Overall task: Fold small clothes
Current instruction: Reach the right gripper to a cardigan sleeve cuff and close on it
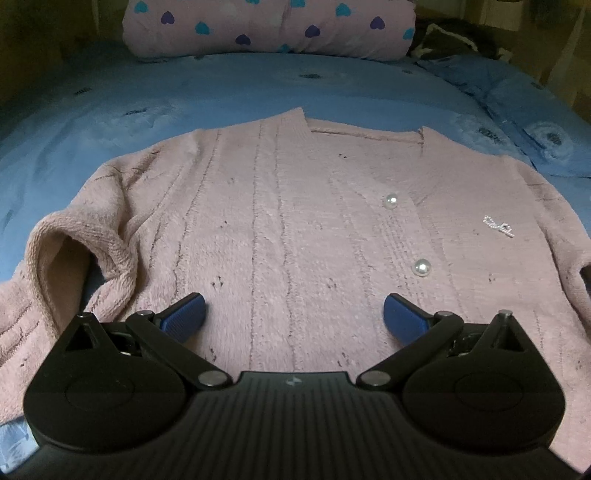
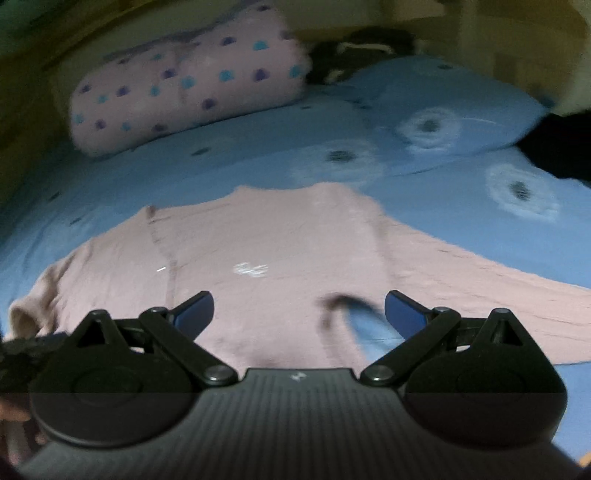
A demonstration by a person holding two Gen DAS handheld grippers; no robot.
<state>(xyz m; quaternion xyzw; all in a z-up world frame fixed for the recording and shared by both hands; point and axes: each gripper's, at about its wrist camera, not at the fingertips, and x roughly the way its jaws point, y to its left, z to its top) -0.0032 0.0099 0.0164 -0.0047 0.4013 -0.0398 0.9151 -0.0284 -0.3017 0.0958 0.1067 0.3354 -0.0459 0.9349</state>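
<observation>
A small pink knitted cardigan [image 1: 280, 221] with pearl buttons [image 1: 422, 267] lies flat, front up, on a blue bed sheet [image 1: 184, 88]. Its left sleeve [image 1: 74, 254] is bunched up with the cuff gaping. My left gripper [image 1: 294, 315] hovers open over the lower front of the cardigan, nothing between its blue pads [image 1: 184, 314]. In the blurred right wrist view the same cardigan [image 2: 258, 258] spreads out with its right sleeve [image 2: 480, 288] stretched toward the right. My right gripper [image 2: 299, 312] is open above the underarm, holding nothing.
A pink rolled blanket with heart prints [image 1: 269, 26] lies at the head of the bed. A blue pillow [image 2: 443, 107] with pale flower prints sits at the right. Dark cloth [image 2: 561, 144] lies at the far right. Wooden walls close in around the bed.
</observation>
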